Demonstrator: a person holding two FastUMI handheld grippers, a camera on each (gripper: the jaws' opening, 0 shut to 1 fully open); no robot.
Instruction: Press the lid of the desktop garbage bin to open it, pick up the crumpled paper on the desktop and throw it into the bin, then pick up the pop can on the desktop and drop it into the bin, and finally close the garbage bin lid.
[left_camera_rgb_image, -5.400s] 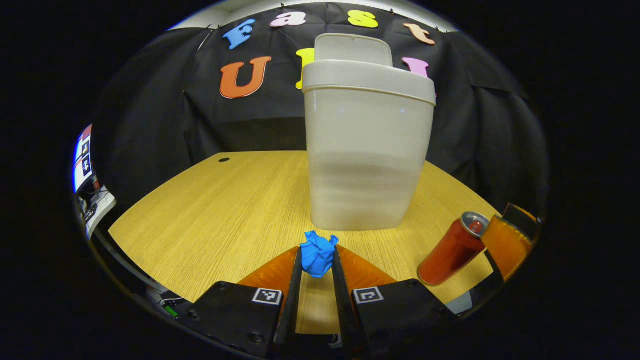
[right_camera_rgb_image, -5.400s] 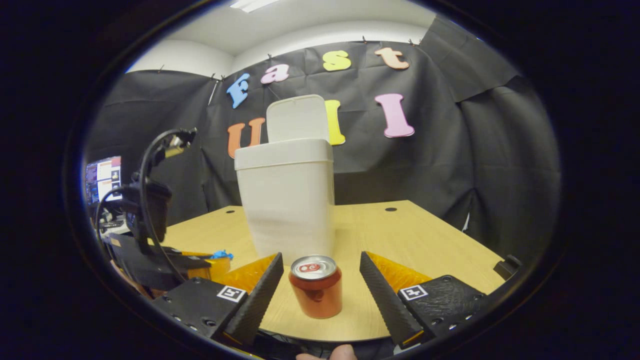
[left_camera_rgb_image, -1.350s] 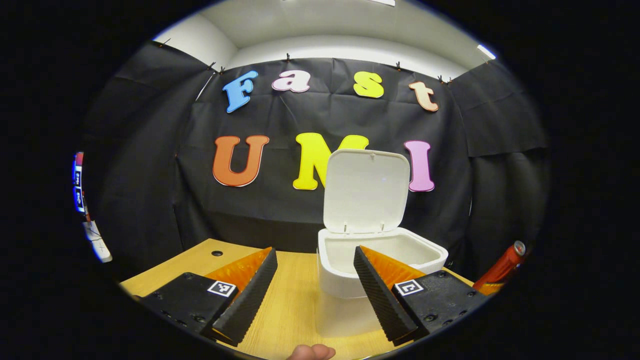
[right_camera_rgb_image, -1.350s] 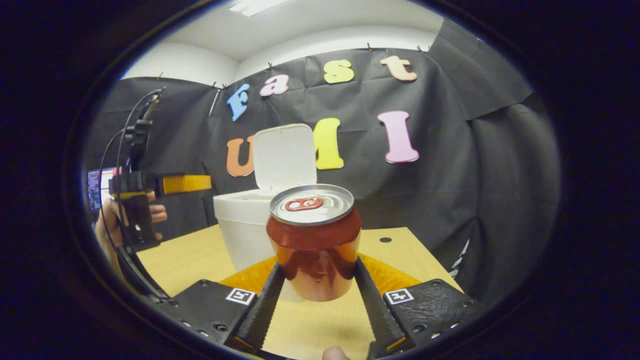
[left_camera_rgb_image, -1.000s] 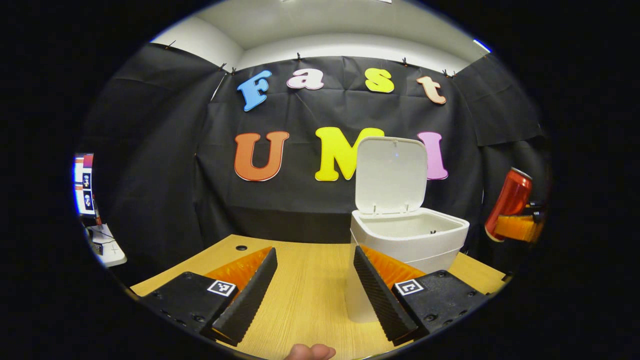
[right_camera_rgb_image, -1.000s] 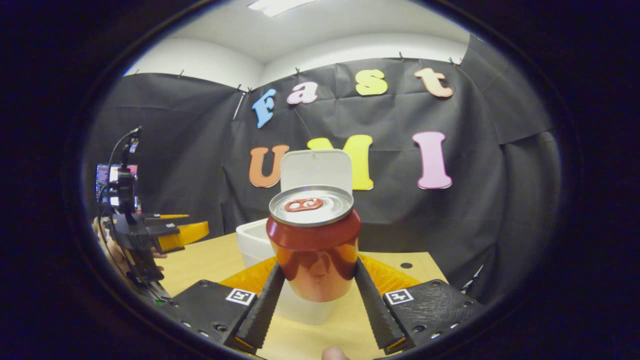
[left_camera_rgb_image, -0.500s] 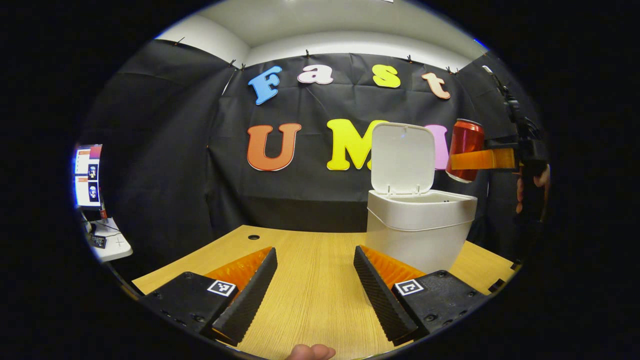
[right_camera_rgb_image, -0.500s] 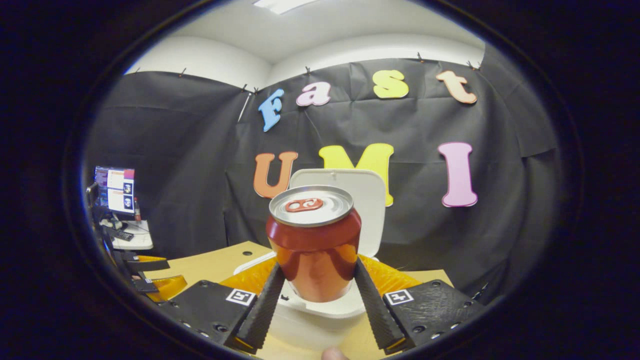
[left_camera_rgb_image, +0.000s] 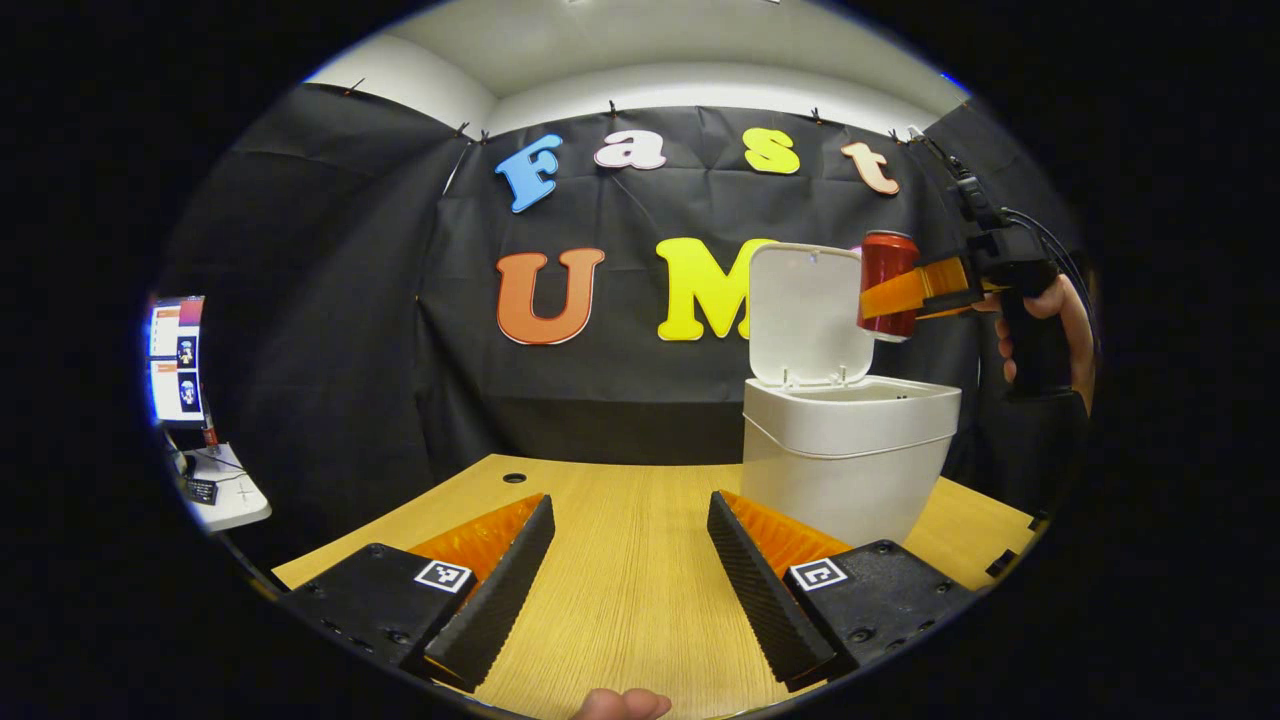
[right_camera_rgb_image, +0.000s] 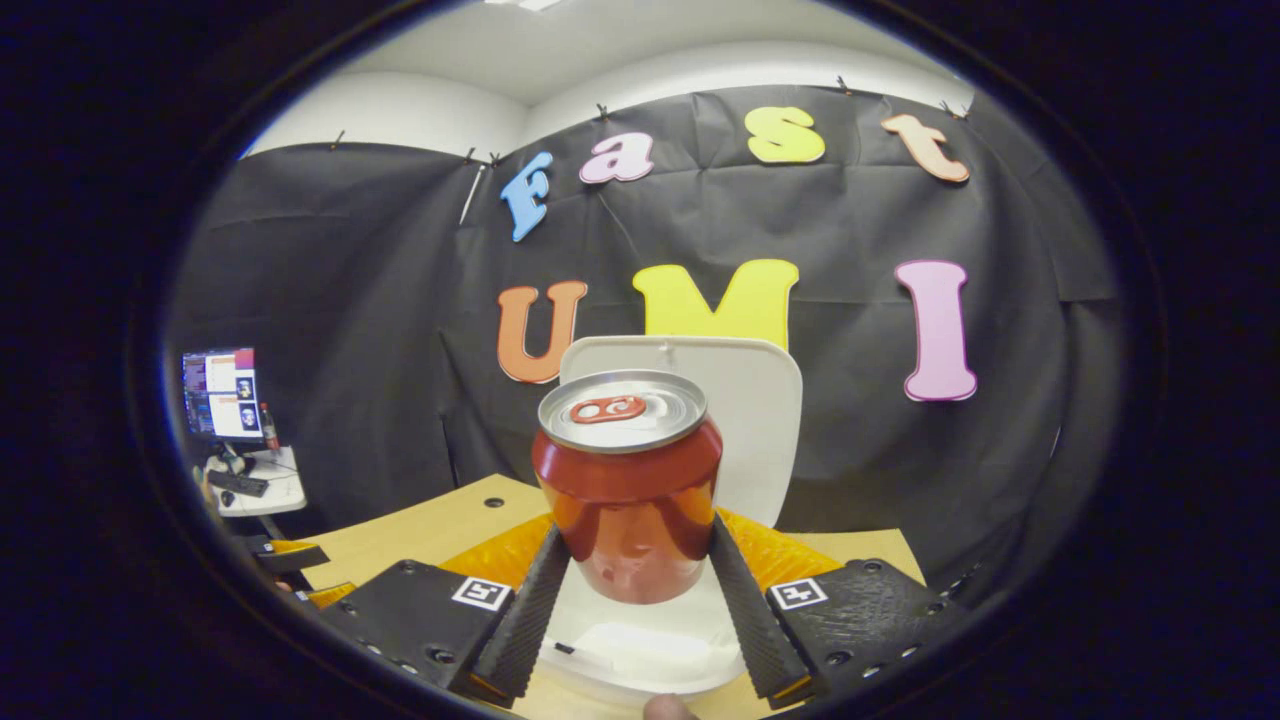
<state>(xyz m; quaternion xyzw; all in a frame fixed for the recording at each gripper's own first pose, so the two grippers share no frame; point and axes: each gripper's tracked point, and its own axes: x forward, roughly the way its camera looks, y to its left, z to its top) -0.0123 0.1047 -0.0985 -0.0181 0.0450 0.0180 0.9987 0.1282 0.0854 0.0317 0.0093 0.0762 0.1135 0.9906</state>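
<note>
My right gripper (right_camera_rgb_image: 630, 555) is shut on the red pop can (right_camera_rgb_image: 627, 487), held upright above the open mouth of the white garbage bin (right_camera_rgb_image: 640, 645). The bin's lid (right_camera_rgb_image: 745, 420) stands raised behind the can. In the left gripper view the bin (left_camera_rgb_image: 845, 455) stands on the wooden table at the right with its lid (left_camera_rgb_image: 808, 315) up, and the pop can (left_camera_rgb_image: 886, 285) hangs in the right gripper (left_camera_rgb_image: 905, 292) above the bin's right rim, a hand (left_camera_rgb_image: 1055, 330) holding that tool. My left gripper (left_camera_rgb_image: 630, 555) is open over the table with nothing between its fingers.
The wooden table (left_camera_rgb_image: 620, 560) stretches left of the bin, with a cable hole (left_camera_rgb_image: 514, 478) near its far edge. A side desk with a lit monitor (left_camera_rgb_image: 175, 355) stands at the far left. The black cloth wall closes the back.
The right gripper has carried the can closer over the bin's opening. The left gripper has stayed open and barely shifted.
</note>
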